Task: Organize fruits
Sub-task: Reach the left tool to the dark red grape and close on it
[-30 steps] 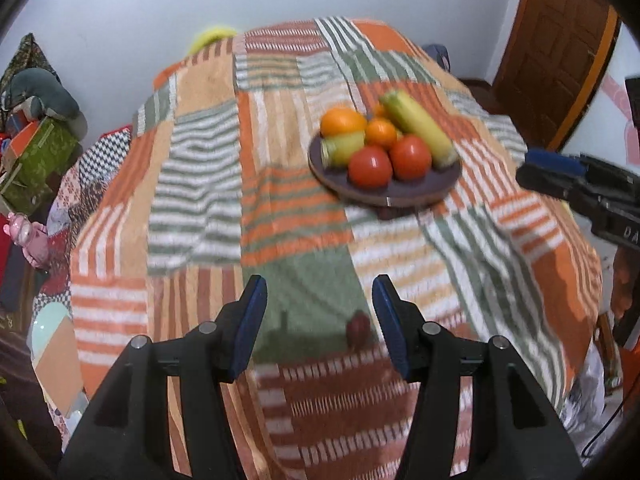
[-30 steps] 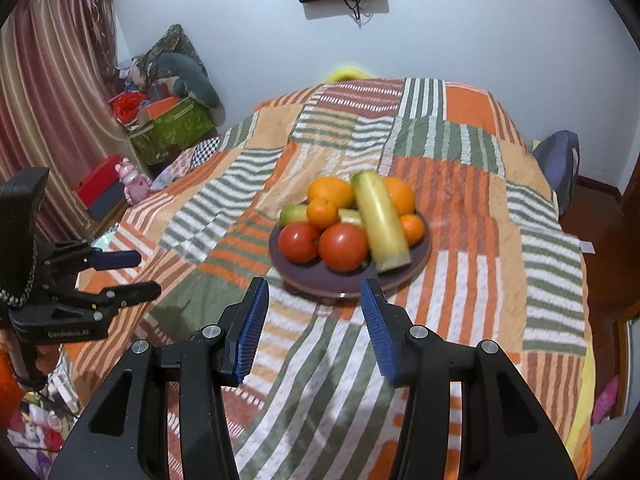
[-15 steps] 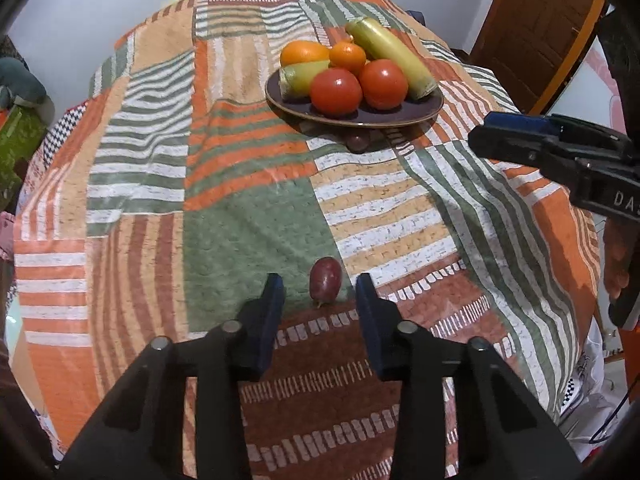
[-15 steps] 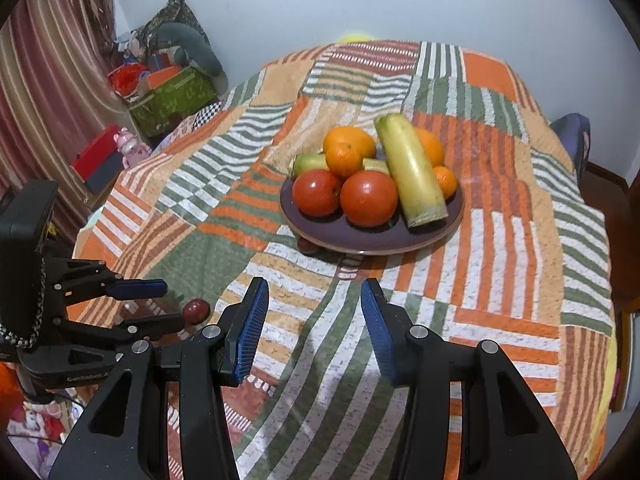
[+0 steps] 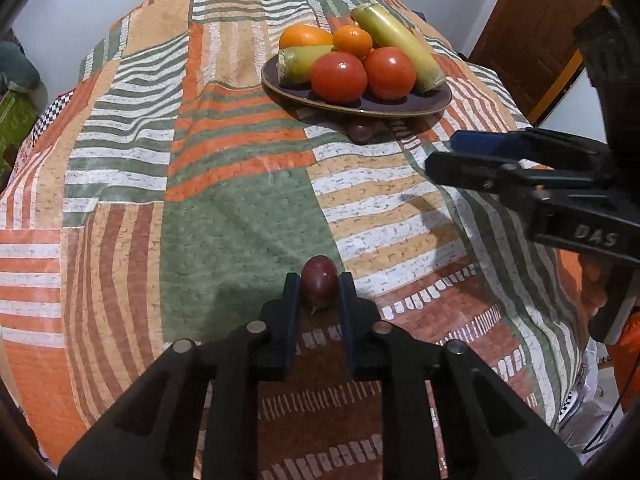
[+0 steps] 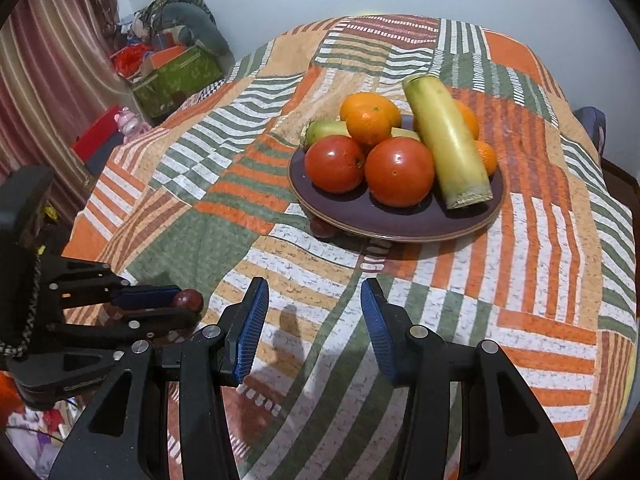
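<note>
My left tongs (image 5: pixel 319 288) clamp a dark red plum (image 5: pixel 319 284) on the quilt (image 5: pixel 240 208); my right tongs (image 6: pixel 315 320) hang apart near the fruit plate (image 6: pixel 396 224).

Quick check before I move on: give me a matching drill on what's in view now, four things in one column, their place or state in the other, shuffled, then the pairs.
Things:
1. dark red fruit
2. right gripper
3. two tomatoes
4. small dark fruit

Place or state:
A. at the front of the plate
B. on the cloth, tucked by the plate's near rim
C. between the fingers of the left gripper
D. open, holding nothing, over the bedspread

Pairs: 1-C, 2-D, 3-A, 4-B
</note>
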A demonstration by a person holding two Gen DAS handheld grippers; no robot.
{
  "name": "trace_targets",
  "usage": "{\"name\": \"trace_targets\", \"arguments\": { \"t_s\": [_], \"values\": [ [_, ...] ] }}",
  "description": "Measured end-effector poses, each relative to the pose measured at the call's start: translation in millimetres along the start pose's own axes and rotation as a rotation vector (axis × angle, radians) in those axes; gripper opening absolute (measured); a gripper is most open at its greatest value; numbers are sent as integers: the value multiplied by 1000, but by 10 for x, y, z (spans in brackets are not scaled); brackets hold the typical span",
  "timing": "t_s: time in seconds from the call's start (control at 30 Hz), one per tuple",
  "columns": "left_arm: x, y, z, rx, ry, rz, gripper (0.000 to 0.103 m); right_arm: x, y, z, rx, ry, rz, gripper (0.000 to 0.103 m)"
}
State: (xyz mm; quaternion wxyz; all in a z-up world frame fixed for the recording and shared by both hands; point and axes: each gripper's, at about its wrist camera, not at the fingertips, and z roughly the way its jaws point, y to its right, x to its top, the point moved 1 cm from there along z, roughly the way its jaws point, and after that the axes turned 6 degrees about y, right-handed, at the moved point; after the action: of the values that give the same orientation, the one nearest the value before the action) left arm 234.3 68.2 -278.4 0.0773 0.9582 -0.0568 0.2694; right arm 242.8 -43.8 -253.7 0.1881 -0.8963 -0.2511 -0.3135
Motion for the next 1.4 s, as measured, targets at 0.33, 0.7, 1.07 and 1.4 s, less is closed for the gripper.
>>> {"name": "trace_targets", "arguments": {
  "t_s": [0.33,0.7,1.07,1.4],
  "values": [
    [121,-335,-214,40,86,-66,18,118,-26,307,-11,-5,6,39],
    [233,-542,-280,45,143,-101,18,175,-46,568,-55,-31,-4,33],
    [231,-450,-232,31,153,-84,18,171,101,573,-69,-17,66,20],
    [265,-432,-316,40,176,-75,18,91,14,405,-60,-15,20,19]
  ]
}}
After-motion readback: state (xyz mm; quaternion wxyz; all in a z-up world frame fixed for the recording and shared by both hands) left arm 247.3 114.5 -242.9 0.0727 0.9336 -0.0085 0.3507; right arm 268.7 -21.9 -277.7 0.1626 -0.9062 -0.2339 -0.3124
